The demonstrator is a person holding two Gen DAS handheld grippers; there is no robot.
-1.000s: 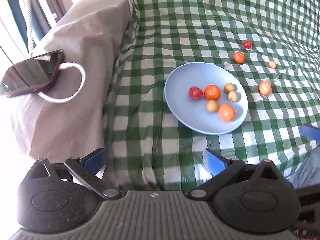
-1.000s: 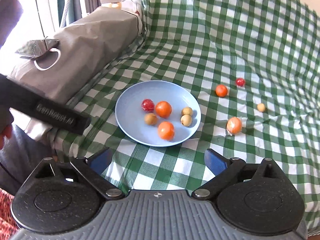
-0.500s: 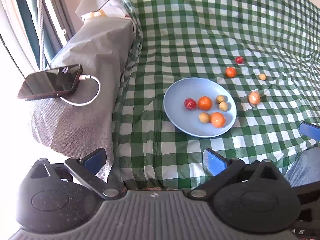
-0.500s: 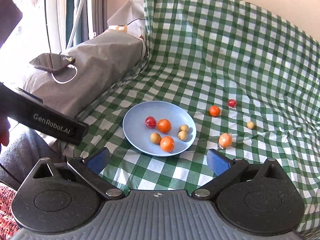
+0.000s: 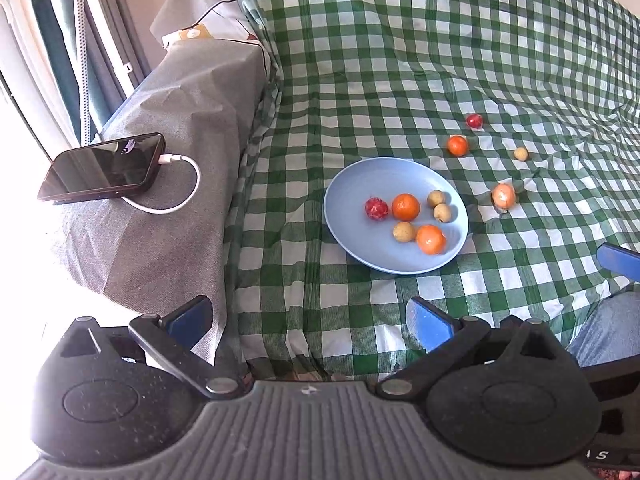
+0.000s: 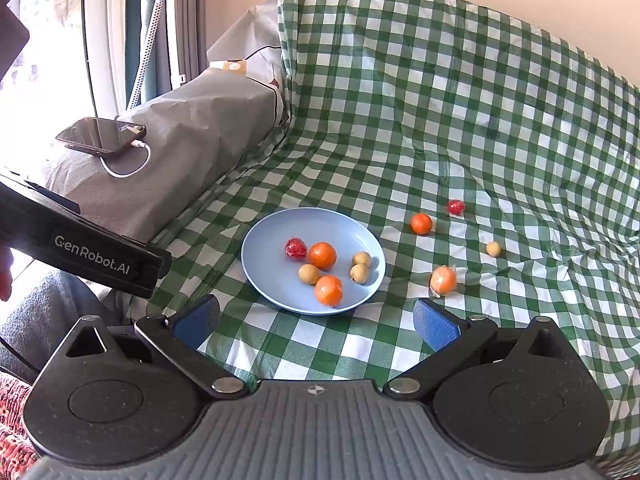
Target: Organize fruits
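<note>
Left wrist view: left gripper [image 5: 308,318] spread wide, nothing held, blue plate [image 5: 348,204] ahead with six fruits, four fruits [image 5: 503,196] loose beyond-right, phone [image 5: 102,168] far-left; right wrist view: right gripper [image 6: 316,320] wide, empty, same plate [image 6: 264,248] just ahead, left gripper's body [image 6: 92,256] seen at left.

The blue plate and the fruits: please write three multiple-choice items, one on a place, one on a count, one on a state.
1. Where does the phone lie?
A. on the plate
B. on the grey-covered ledge
C. on the checked cloth

2. How many fruits lie on the blue plate?
A. four
B. six
C. nine

3. How does the right tool stand?
A. open, empty
B. shut on an orange
C. shut, empty

Key: 1 B, it rests on grey fabric, cable plugged in; 2 B, two orange, three tan, one red; 3 A, blue pads wide apart.
</note>
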